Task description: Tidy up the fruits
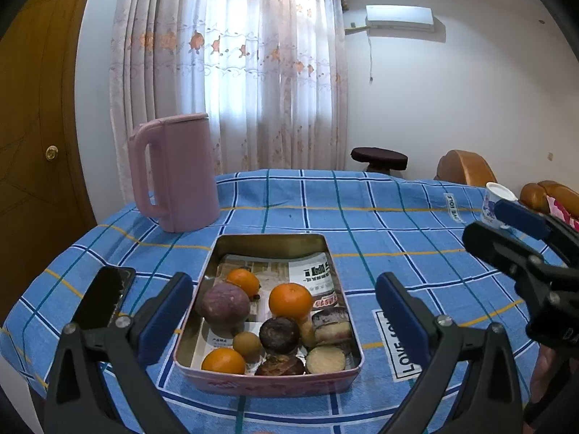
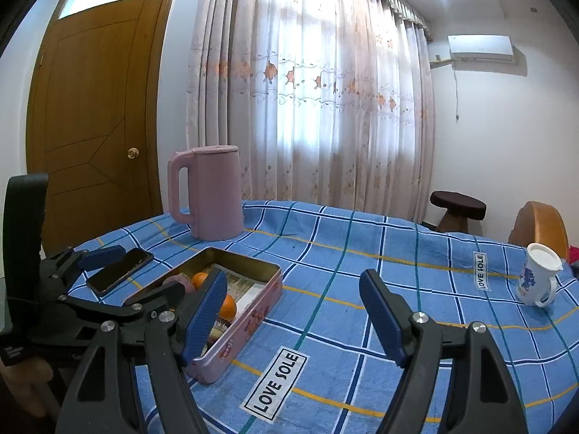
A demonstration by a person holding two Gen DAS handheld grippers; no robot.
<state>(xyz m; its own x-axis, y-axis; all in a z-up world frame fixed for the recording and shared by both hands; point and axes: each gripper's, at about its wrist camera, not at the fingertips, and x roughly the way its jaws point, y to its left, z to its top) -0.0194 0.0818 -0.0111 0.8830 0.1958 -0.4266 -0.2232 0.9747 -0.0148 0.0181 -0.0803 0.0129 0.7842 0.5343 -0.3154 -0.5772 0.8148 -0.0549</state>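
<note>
On the blue checked tablecloth (image 1: 362,224) the pink tin (image 1: 269,376) already has all the fruit I can spot, oranges (image 1: 290,301) and darker pieces, and nothing loose is lying around, so sorting looks pretty much finished. The left gripper (image 1: 286,311) hangs wide open either side of the tin, gripping nothing. The right gripper (image 2: 293,311) sits over bare cloth beside it, partly open and empty too.

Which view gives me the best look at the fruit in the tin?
The left wrist view: it looks down into the tin, showing the fruit unobstructed. The right wrist view sees the tin side-on, with gripper fingers hiding most of the fruit.
</note>
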